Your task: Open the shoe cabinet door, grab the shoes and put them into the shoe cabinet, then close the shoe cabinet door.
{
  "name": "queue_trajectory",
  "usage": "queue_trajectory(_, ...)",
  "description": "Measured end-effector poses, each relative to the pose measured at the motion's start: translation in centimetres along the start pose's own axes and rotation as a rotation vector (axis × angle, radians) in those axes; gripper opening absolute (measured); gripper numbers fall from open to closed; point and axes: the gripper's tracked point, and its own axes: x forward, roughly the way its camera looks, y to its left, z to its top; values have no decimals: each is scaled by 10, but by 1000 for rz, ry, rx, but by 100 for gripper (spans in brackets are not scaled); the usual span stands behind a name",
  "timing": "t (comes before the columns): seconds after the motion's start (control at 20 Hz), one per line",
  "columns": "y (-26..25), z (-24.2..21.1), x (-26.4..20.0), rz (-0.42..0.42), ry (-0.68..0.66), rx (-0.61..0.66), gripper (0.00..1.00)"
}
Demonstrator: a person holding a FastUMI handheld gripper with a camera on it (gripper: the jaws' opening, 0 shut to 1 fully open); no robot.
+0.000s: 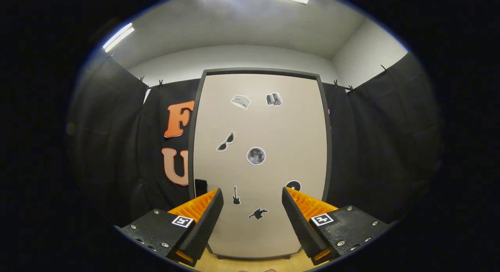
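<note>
The shoe cabinet [259, 162] stands upright against the black booth wall, straight beyond the fingers. Its pale beige door [273, 127] sits shut in a dark grey frame, dotted with small stickers. A small dark handle [200, 187] sits at its left edge.

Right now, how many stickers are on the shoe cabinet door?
7 on the shoe cabinet door: two near the top, sunglasses and moon mid-door, guitar and a dark figure between the open gripper fingers, a disc part-hidden behind one finger. More may be hidden.
</note>
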Motion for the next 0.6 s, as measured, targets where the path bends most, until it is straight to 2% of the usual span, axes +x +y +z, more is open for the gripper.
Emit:
queue_trajectory(0.4, 68, -56, 39, 140, 167, 93, 94)
queue_trajectory(0.6, 93, -87, 66, 153, 239, 123, 91)
